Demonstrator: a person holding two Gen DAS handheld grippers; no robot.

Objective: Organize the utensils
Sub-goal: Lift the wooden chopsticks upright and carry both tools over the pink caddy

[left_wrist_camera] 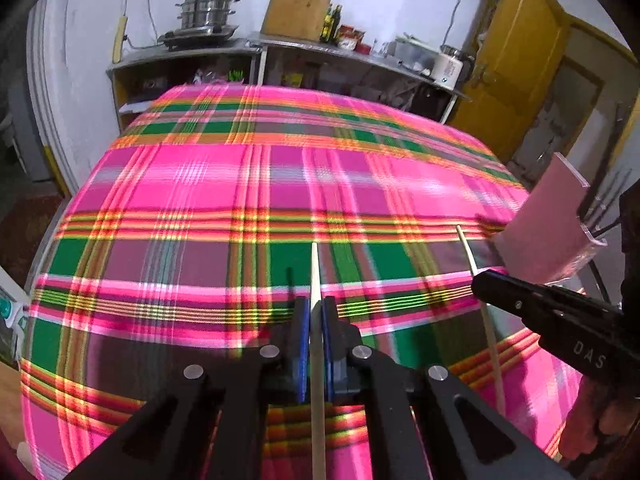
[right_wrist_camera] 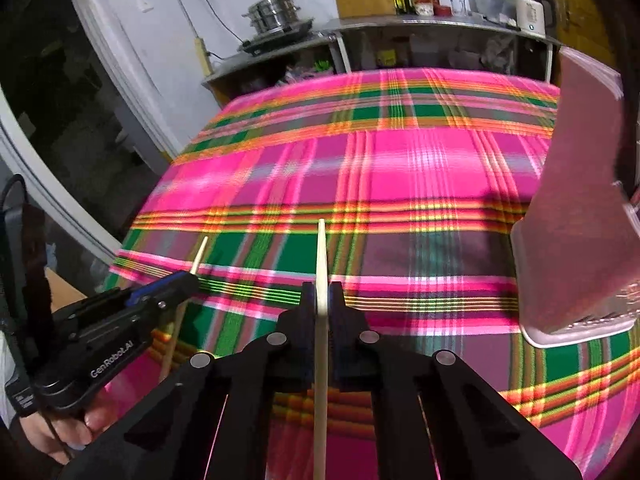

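My left gripper [left_wrist_camera: 315,305] is shut on a pale wooden chopstick [left_wrist_camera: 316,276] that points forward above the pink plaid tablecloth [left_wrist_camera: 240,200]. My right gripper [right_wrist_camera: 322,292] is shut on a second pale chopstick [right_wrist_camera: 321,256], also held above the cloth. In the left wrist view the right gripper [left_wrist_camera: 480,284] and its chopstick [left_wrist_camera: 466,248] show at the right. In the right wrist view the left gripper [right_wrist_camera: 192,276] and its chopstick [right_wrist_camera: 200,254] show at the left. A pink utensil holder with clear edges [left_wrist_camera: 552,224] stands at the right; it also shows in the right wrist view [right_wrist_camera: 580,200].
Behind the table a metal counter [left_wrist_camera: 280,46] carries a steel steamer pot [left_wrist_camera: 208,10], a wooden board [left_wrist_camera: 300,4], bottles [left_wrist_camera: 331,22] and a white kettle [left_wrist_camera: 450,66]. A yellow door [left_wrist_camera: 516,68] is at the back right. The table's left edge drops to dark floor.
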